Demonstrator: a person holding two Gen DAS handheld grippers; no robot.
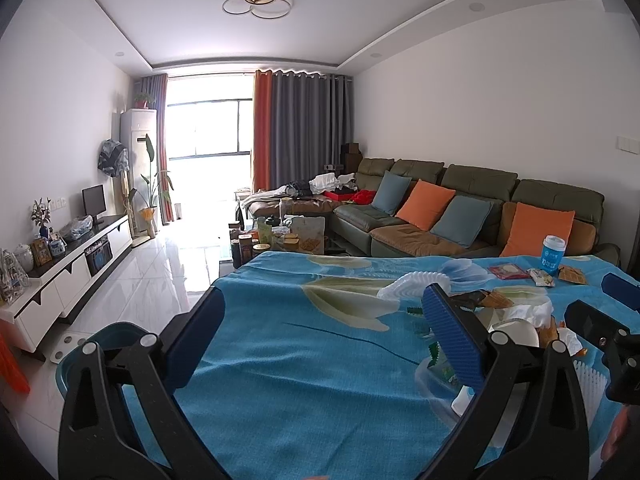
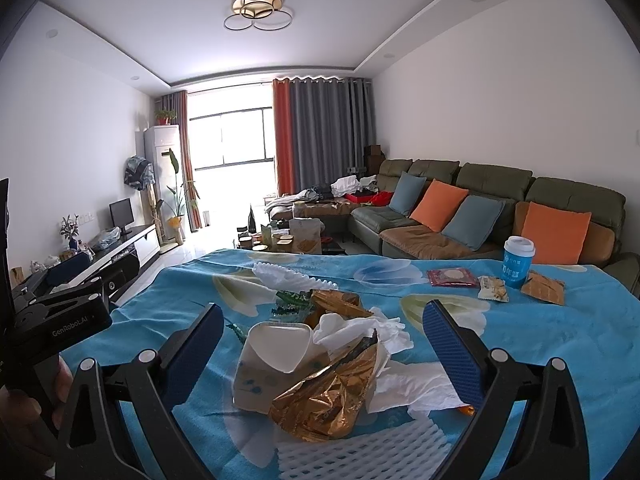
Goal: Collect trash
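1. Both claws gape: our right gripper (image 2: 322,346) straddles the crumpled gold foil wrapper (image 2: 332,396) and white tissue (image 2: 404,388); our left gripper (image 1: 320,344) frames bare cloth.
2. Closing may snag the blue floral tablecloth (image 2: 560,344) (tissue could tear).

Ahead of the gripper, past the far edge of the blue floral cloth (image 2: 560,344), a green sofa (image 2: 496,184) runs along the right wall with orange cushions (image 2: 438,204) and blue cushions (image 2: 472,220). Straight ahead, grey and orange curtains (image 2: 320,136) flank a bright window (image 2: 232,136). Far left stands a white TV cabinet (image 1: 76,264) carrying a small monitor (image 1: 94,200). A ring ceiling lamp (image 2: 256,0) hangs overhead.
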